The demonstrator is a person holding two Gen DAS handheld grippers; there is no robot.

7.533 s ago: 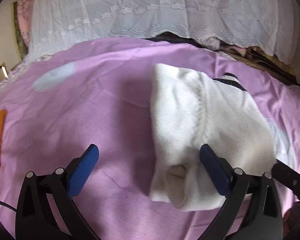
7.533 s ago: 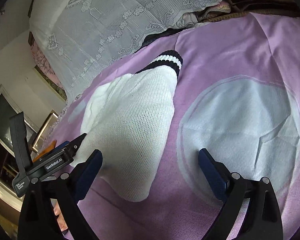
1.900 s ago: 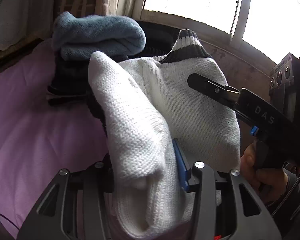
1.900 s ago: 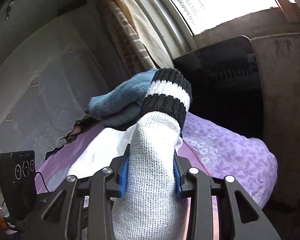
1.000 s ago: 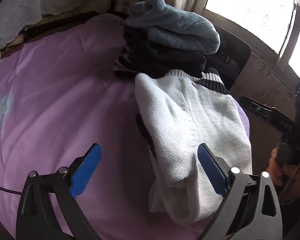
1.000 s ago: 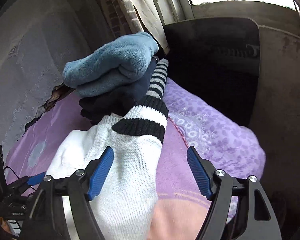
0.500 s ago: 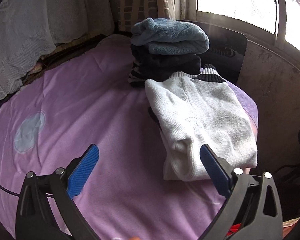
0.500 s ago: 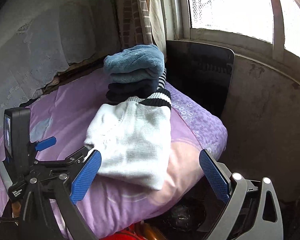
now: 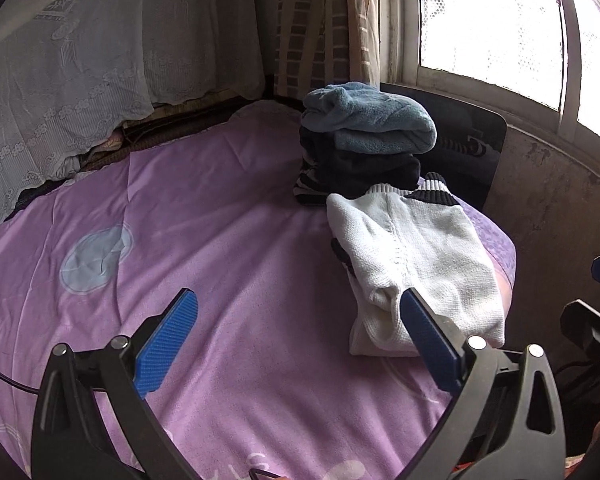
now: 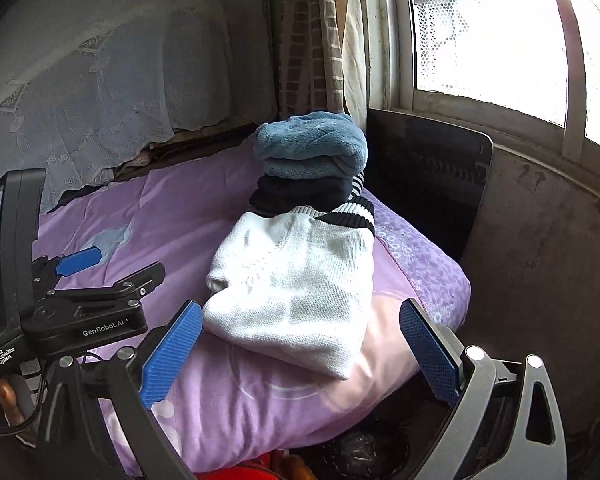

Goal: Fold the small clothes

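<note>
1. Left gripper (image 9: 298, 334): jaws wide apart, nothing btwn them, hovering over the purple sheet (image 9: 204, 240) at the near edge of the bed.
2. Right gripper (image 10: 300, 344): also spread wide, empty, hanging just off the bed's near right corner.
3. White sweater (image 9: 416, 264): folded, lying on the sheet at the bed's right side, apart from both tools. In the left view it sits just beyond the left gripper's right finger, i.e. ahead and to the right. In the right view it lies straight ahead, roughly centred btwn the fingers.
4. Long axis runs near-to-far: folded end toward the grippers, black-and-white striped cuff (image 10: 352, 210) at the far end.
5. Right gripper looks the nearer and better lined up w/ the sweater; the left would need to shift right to reach it.
6. Far: pile (image 9: 364, 144) of folded clothes, blue piece on top, dark ones under. The cuff seems to touch the pile's base, though the fisheye makes that hard to confirm.
7. Judgement: this piece looks done; any next piece isn't in view.
</note>
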